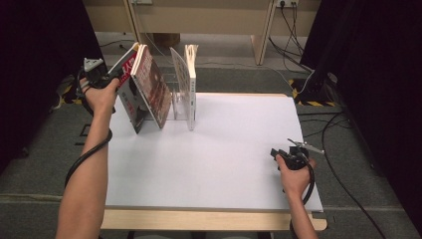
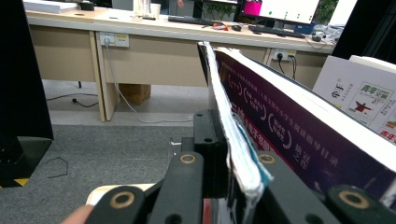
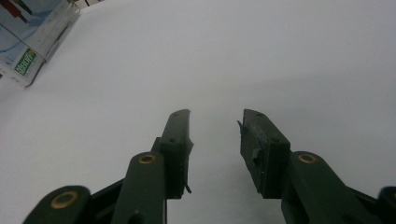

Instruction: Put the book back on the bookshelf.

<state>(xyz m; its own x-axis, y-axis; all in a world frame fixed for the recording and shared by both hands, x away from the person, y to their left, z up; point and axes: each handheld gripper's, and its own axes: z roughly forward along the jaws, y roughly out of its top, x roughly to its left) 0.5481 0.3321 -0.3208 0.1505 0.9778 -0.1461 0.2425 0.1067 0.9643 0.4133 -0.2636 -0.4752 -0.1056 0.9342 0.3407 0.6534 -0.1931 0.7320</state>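
High view has the left gripper (image 1: 117, 74) up at the far left corner of the white tabletop (image 1: 224, 159), clamped on the top edge of a leaning book (image 1: 130, 92) with a dark cover. That book tilts right against a second book (image 1: 152, 84) with a reddish cover, and both rest on the tabletop just beside a clear bookstand (image 1: 177, 102). On the stand's other side a thin white book (image 1: 191, 84) stands upright.

Left gripper view backs it up: the jaws are pinched tight on the book's (image 2: 243, 158) page edge, with the purple cover (image 2: 299, 135) running off to the right.

The right gripper (image 1: 275, 153) sits well apart from all that, near the right edge of the tabletop, low over the bare surface. In the right gripper view its jaws stand apart with nothing between them, so it's released.
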